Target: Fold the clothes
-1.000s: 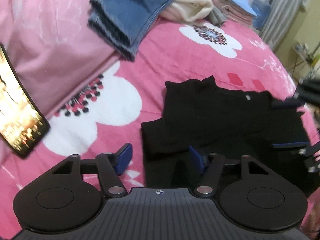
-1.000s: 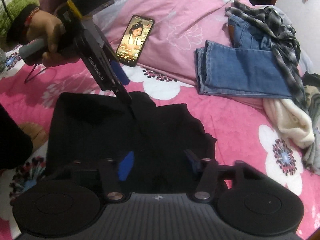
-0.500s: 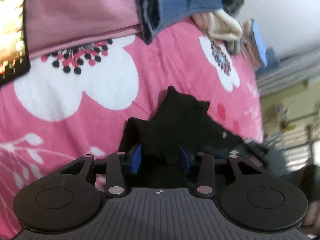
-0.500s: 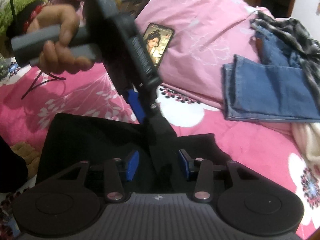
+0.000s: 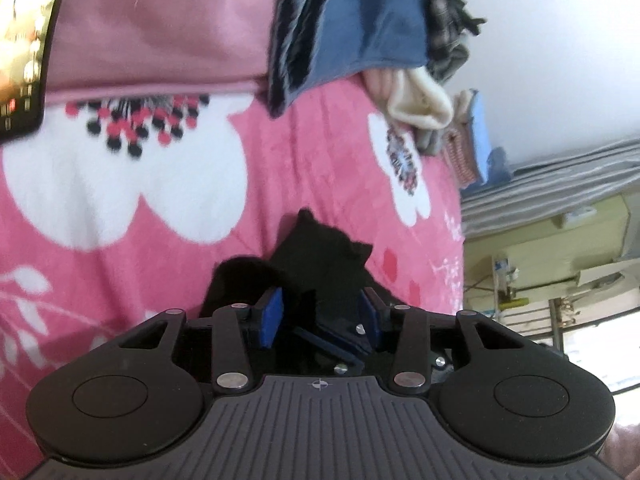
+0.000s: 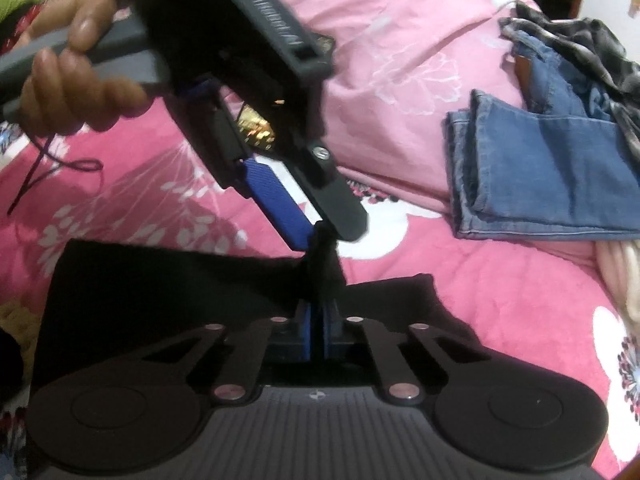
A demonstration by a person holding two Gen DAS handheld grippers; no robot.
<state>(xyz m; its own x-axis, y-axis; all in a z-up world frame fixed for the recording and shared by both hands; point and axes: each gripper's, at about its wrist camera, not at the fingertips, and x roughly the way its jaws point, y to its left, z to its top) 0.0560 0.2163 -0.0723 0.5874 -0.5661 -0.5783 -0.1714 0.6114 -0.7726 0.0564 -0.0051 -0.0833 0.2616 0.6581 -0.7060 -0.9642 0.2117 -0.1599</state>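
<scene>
A black garment [image 6: 160, 280] lies spread on the pink flowered bedspread [image 6: 500, 300]. One bunch of it is pulled up into a peak. My right gripper [image 6: 317, 332] is shut on the base of that peak, with thin black cloth between its blue pads. Just above, my left gripper [image 6: 320, 236], held by a hand [image 6: 72, 80], pinches the top of the same peak. In the left wrist view the left gripper [image 5: 319, 316] has black garment [image 5: 320, 256] bunched between its pads. The right gripper's fingers [image 5: 332, 346] show just beneath it.
Folded blue jeans [image 6: 552, 176] lie at the right beside a plaid shirt [image 6: 580, 40] and a cream garment [image 5: 420, 104]. A lit phone [image 5: 20, 40] rests on the pink pillow [image 6: 400, 60]. A stack of folded clothes [image 5: 468, 148] sits near the bed's far edge.
Both grippers were open a second ago. The left one rolled, came in over the garment and narrowed on a bunch. The right one moved down and forward, then closed below it.
</scene>
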